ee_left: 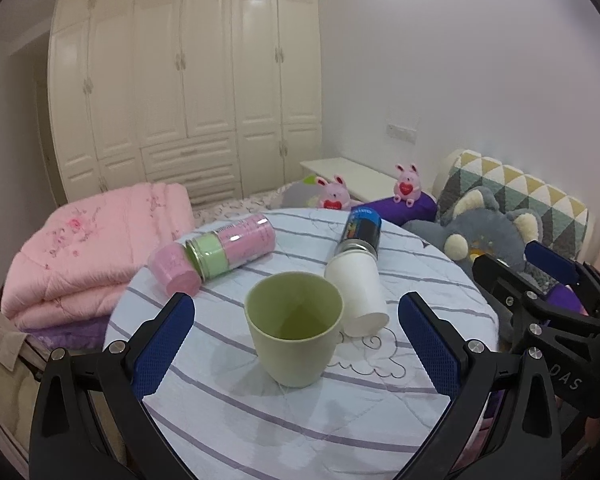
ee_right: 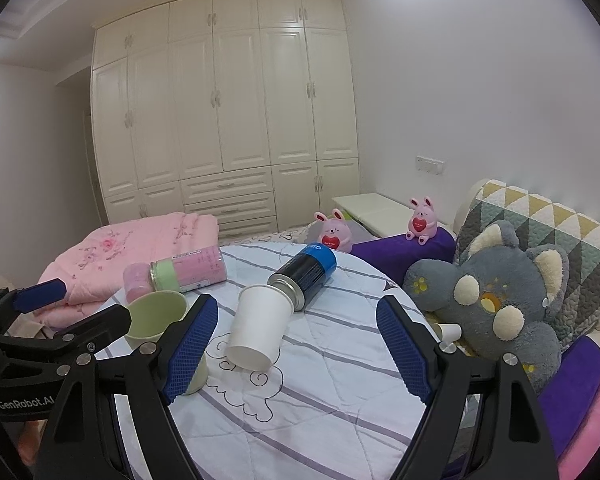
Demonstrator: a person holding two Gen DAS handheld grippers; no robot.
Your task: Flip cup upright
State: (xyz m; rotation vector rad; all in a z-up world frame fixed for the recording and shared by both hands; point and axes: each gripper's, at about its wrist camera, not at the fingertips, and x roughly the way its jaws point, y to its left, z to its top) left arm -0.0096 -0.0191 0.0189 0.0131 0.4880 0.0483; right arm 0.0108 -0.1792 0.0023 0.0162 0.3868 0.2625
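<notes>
Through the left wrist camera we see our left gripper [ee_left: 296, 344] spread wide, its blue pads on either side of the green cup [ee_left: 294, 328] without touching it. The cup stands upright, mouth up, near the middle of the round table [ee_left: 260, 432], which wears a striped cloth. Just beside it, toward the right edge, a white paper cup [ee_left: 360, 292] lies on its side, its base against a blue-capped black can [ee_left: 360, 230] that also lies flat. Toward the far left edge a pink and green canister [ee_left: 236, 246] lies tipped, with a small pink cup [ee_left: 175, 270] at its mouth. Our right gripper [ee_left: 540, 276] shows beyond the right edge, its fingers apart.

Through the right wrist camera our right gripper [ee_right: 296, 348] is also wide and holds nothing, the white paper cup [ee_right: 258, 328] lying between its fingers and farther out. The green cup [ee_right: 156, 316] stands near the left edge, partly hidden behind the left gripper [ee_right: 80, 304]. A grey plush toy [ee_right: 496, 300] sits off the table's right edge
</notes>
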